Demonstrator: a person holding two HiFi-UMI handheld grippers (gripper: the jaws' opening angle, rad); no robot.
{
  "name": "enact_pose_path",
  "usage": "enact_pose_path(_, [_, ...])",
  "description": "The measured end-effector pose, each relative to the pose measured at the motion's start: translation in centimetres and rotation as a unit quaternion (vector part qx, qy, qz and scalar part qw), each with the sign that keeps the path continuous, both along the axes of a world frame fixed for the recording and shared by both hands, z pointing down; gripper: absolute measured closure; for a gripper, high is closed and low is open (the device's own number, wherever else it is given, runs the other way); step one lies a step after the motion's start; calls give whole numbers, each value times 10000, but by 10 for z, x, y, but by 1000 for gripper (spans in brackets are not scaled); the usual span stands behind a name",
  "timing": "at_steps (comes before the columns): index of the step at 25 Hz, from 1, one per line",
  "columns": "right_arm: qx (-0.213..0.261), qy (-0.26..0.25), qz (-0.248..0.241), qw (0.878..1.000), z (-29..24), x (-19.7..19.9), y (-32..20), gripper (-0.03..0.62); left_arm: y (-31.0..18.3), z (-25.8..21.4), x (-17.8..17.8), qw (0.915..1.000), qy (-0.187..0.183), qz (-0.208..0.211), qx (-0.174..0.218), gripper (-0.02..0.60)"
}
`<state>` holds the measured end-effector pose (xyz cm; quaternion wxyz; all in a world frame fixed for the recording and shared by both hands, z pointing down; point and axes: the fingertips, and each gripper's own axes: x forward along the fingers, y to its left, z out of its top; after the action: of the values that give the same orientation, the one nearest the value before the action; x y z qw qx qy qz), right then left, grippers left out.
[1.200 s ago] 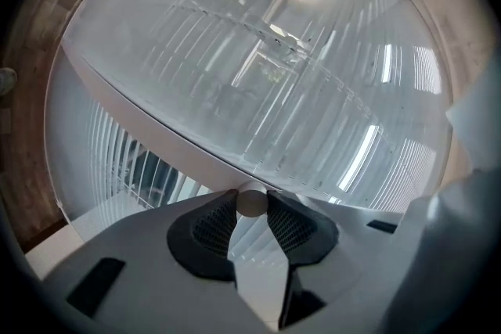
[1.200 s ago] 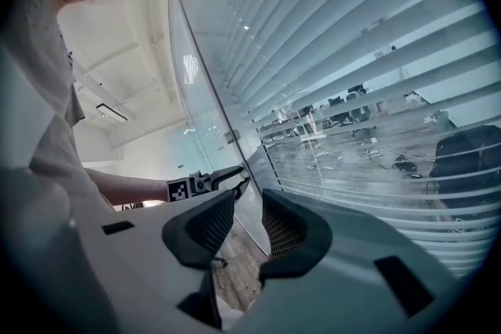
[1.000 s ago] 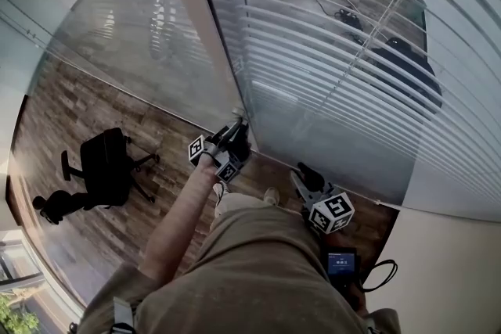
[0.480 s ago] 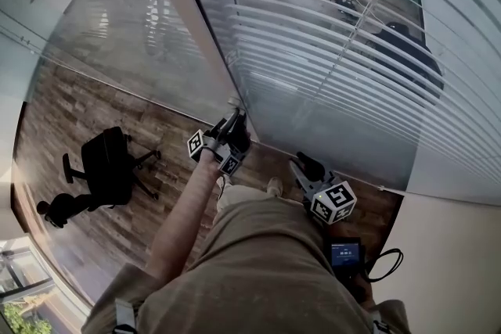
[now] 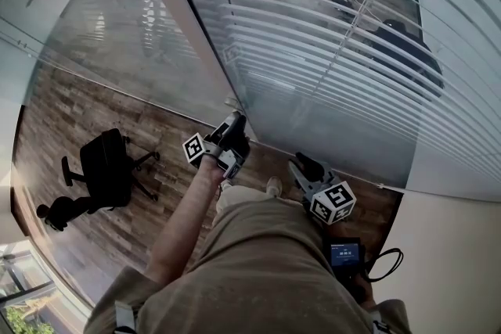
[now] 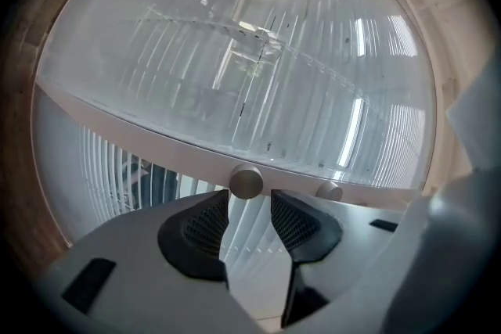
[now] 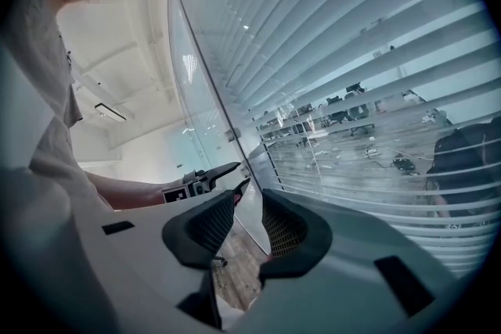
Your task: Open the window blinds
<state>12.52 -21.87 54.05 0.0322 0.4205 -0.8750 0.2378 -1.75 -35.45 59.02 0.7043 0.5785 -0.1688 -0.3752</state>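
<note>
While its jaws open, the left gripper [image 5: 233,123] faces the round knob [image 6: 246,182] on the window frame [image 6: 156,138]; the knob sits at the pad tips, unclamped. The right gripper [image 5: 304,168] is open and empty. The blinds [image 5: 337,51] hang behind the glass.

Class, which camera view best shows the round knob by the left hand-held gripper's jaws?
The left gripper view: the round knob sits large, just beyond the opening jaws of the left hand-held gripper. In the head view and right gripper view it is too small to tell.
</note>
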Motion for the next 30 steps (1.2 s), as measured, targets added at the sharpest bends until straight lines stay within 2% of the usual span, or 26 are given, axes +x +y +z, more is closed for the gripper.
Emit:
enact_pose_path(2, [9, -1, 5, 10000, 1, 1, 1, 476, 2, 1, 2, 10000, -40, 6, 10, 417])
enact_pose_path(4, [13, -3, 15, 10000, 2, 3, 1, 476, 5, 0, 5, 9994, -306, 79, 126, 417])
enact_pose_path(5, [10, -5, 21, 10000, 3, 4, 1, 476, 6, 0, 7, 9974, -655, 150, 271, 417])
enact_pose_path(6, [5, -9, 28, 10000, 5, 5, 2, 476, 8, 1, 9, 9917, -1170, 240, 481, 414])
enact_pose_path(7, [-3, -15, 38, 10000, 8, 6, 2, 476, 10, 4, 10, 9805, -1794, 338, 730, 414])
enact_pose_path(8, [-12, -20, 47, 10000, 11, 6, 2, 476, 10, 7, 9, 9635, -2453, 431, 983, 413])
enact_pose_path(10, [-29, -27, 56, 10000, 12, 5, 1, 476, 10, 12, 4, 9202, -3608, 557, 1414, 408])
enact_pose_path(12, [-46, -24, 47, 10000, 8, 4, 1, 476, 8, 9, -1, 8789, -4407, 611, 1719, 408])
enact_pose_path(14, [-55, -17, 30, 10000, 5, 4, 1, 476, 7, 6, -1, 8477, -4893, 666, 1938, 405])
enact_pose_path(16, [-49, -12, 14, 10000, 5, 4, 1, 476, 6, 4, 1, 8265, -5187, 705, 2071, 402])
enact_pose_path(19, [-27, -12, 6, 10000, 4, 7, -1, 476, 3, 3, 5, 8053, -5470, 680, 2182, 402])
enact_pose_path(26, [-13, -10, -10, 10000, 8, 14, -7, 476, 2, 10, 12, 7676, -5915, 738, 2355, 402])
enact_pose_path(30, [-1, -17, -46, 10000, 11, 12, -8, 476, 2, 14, 12, 7545, -6069, 744, 2385, 402])
